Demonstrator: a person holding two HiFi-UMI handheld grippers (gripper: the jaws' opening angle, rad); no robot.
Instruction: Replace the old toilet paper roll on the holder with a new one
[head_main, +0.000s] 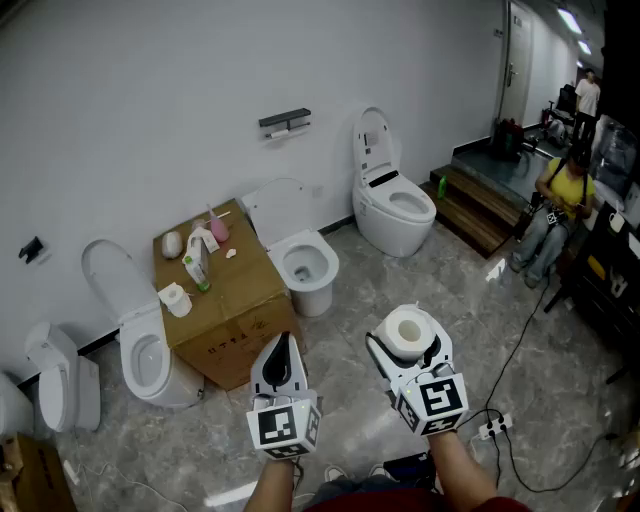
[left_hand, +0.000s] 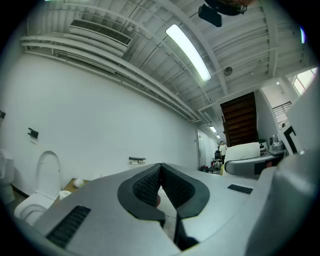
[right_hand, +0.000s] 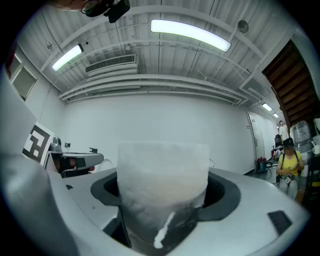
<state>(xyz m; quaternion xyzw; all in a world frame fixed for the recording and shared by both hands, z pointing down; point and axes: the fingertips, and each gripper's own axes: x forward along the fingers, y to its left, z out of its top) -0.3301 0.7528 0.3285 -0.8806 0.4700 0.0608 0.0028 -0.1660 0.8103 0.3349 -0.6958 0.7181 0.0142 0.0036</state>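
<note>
Grey marble floor (head_main: 400, 290) under a white wall, toilets (head_main: 395, 205) lined along it. Cardboard box (head_main: 235, 300) sits ahead-left of the left gripper (head_main: 285, 348). That gripper is clenched, pads together, nothing between them. Wall holder (head_main: 285, 122) is well beyond it, straight ahead and high. Right gripper (head_main: 405, 350) is just to the right, jaws spread wide and clamped on the new toilet paper roll (head_main: 407, 332), which stands upright with its core hole facing up. Seated person (head_main: 555, 215) is far ahead-right of it.
</note>
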